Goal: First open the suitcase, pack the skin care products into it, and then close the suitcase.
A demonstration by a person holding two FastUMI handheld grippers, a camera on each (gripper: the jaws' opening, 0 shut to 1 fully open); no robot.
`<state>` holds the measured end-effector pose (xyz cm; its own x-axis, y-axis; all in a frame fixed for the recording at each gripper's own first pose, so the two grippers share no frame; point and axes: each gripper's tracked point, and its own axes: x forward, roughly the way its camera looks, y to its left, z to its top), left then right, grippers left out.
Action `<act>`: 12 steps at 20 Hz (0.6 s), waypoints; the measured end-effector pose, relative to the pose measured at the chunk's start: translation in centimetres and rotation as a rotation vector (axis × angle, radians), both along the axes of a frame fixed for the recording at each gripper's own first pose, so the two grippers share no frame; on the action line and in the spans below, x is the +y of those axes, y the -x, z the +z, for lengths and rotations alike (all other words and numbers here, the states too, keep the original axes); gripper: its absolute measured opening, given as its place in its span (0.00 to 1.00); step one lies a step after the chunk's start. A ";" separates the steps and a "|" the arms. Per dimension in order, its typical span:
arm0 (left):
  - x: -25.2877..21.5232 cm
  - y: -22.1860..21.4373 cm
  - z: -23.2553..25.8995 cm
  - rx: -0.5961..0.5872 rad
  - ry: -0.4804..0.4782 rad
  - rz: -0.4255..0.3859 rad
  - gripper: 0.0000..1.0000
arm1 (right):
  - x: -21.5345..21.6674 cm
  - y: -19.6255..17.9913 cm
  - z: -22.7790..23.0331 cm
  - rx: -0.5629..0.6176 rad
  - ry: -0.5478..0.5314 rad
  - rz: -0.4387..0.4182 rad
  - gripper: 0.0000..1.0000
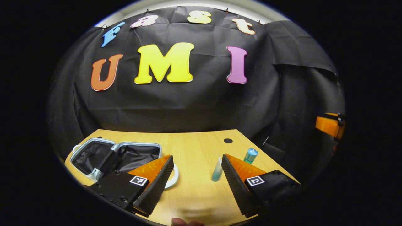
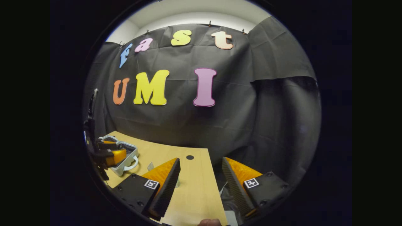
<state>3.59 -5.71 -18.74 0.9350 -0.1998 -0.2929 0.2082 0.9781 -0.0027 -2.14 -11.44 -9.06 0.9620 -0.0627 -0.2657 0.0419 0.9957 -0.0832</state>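
Suitcase (image 1: 115, 157): open on the table (image 1: 194, 147), far left.
Bottles: tube (image 1: 216, 169) and capped bottle (image 1: 250, 155), standing near each other.
Left gripper (image 1: 196, 171): jaws apart, holding nothing.
Right gripper (image 2: 201, 174): jaws apart, holding nothing.

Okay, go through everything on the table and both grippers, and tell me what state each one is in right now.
suitcase: open, lying flat, nothing visibly packed
tube: upright on the table, not packed
bottle: upright, cap on, not packed
left gripper: open, holding nothing
right gripper: open, holding nothing
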 end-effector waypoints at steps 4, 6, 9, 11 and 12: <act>-3.5 -1.1 -6.9 0.107 -0.035 -0.075 0.98 | -2.8 1.1 -0.2 0.033 0.033 -0.067 0.80; -4.5 -1.8 -9.8 0.165 -0.021 -0.070 0.98 | -4.0 1.9 -0.2 0.048 0.064 -0.083 0.80; -5.3 -3.2 -13.6 0.263 0.033 -0.039 0.98 | -6.1 3.0 -0.6 0.076 0.090 -0.130 0.80; -5.6 -4.5 -15.1 0.294 0.040 -0.023 0.99 | -7.5 3.5 -0.7 0.090 0.092 -0.167 0.80; -5.5 -5.2 -15.5 0.294 0.032 -0.021 0.99 | -8.2 3.7 -0.5 0.087 0.094 -0.186 0.80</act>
